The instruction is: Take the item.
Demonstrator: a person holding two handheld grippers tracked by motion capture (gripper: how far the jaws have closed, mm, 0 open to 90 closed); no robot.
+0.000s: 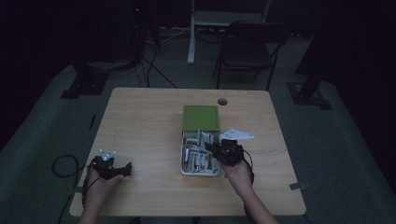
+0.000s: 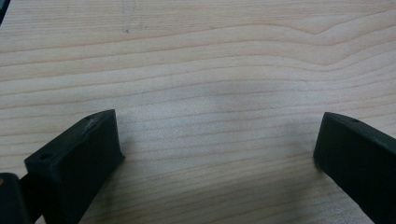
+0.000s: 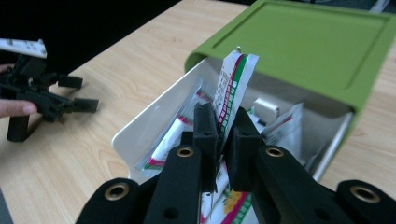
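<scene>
Wood-grain table [image 1: 144, 121] in dark room, folding chair [image 1: 250, 46] behind.

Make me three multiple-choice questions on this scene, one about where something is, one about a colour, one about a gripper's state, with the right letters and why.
1. Where does the left gripper sit?
A. inside the drawer
B. over bare table near the front left
C. on the chair

2. What colour is the case around the drawer?
A. green
B. red
C. blue

3. What is the right gripper doing?
A. standing wide open
B. shut on nothing
C. shut on a sachet

Answers: 1 B, the high view shows it over plain wood of the table, apart from the drawer. 2 A, the case is green in both views. 3 C, its jaws pinch a white sachet with red and green print.
</scene>
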